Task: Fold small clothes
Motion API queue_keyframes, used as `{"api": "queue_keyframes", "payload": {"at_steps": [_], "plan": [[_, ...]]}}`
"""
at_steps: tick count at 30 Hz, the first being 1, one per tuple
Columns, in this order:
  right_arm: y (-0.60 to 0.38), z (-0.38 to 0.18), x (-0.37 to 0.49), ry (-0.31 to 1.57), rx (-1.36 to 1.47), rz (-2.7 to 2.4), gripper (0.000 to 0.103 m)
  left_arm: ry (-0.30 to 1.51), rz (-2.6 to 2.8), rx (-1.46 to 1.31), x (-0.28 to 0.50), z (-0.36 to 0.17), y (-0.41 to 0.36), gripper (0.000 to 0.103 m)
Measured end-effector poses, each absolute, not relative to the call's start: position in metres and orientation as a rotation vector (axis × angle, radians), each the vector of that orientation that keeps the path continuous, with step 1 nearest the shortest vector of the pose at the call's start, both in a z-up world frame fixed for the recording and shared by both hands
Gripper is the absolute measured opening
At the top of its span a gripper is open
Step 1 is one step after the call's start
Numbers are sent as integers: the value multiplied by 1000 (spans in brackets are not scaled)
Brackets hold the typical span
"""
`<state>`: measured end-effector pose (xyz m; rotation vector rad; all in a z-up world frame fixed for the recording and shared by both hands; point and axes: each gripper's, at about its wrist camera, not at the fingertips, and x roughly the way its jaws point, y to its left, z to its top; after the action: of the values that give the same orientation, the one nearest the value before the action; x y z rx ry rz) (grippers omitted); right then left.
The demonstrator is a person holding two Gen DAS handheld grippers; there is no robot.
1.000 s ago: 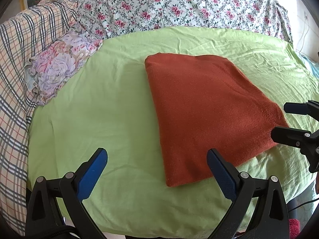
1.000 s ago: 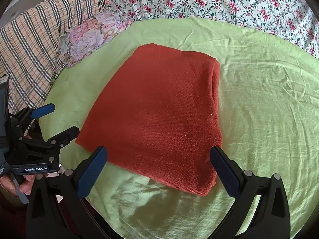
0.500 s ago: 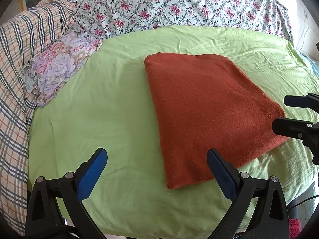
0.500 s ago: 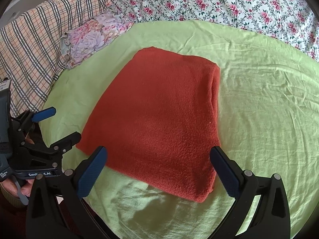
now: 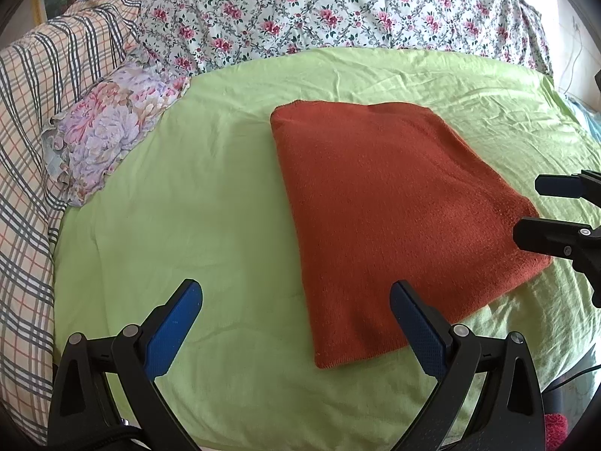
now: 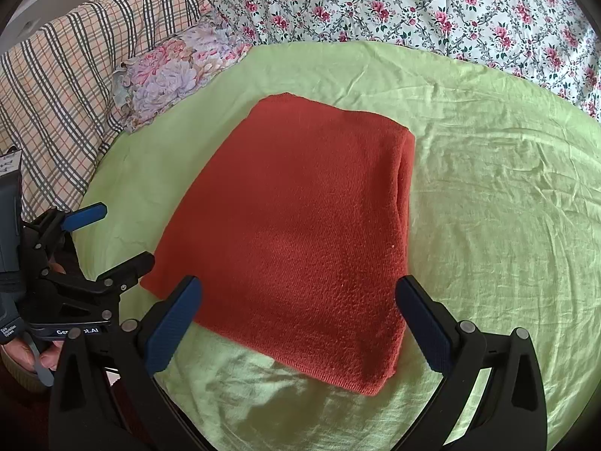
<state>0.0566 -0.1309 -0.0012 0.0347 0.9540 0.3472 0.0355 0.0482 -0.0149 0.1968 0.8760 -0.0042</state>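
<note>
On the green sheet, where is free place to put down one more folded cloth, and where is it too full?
Bare green sheet lies left of the folded rust-red cloth, bordered by the purple floral pillow and plaid bedding. A wider bare patch lies to its right, up to the rose-print quilt. The near edge is crowded by the open left gripper and right gripper.
</note>
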Motion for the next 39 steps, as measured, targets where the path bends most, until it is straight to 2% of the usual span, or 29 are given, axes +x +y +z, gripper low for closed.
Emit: {"api": "queue_keyframes", "payload": {"at_steps": [39], "plan": [[-128, -4, 71, 962, 33, 350, 102, 889, -6, 207, 59, -14, 42, 100]]}}
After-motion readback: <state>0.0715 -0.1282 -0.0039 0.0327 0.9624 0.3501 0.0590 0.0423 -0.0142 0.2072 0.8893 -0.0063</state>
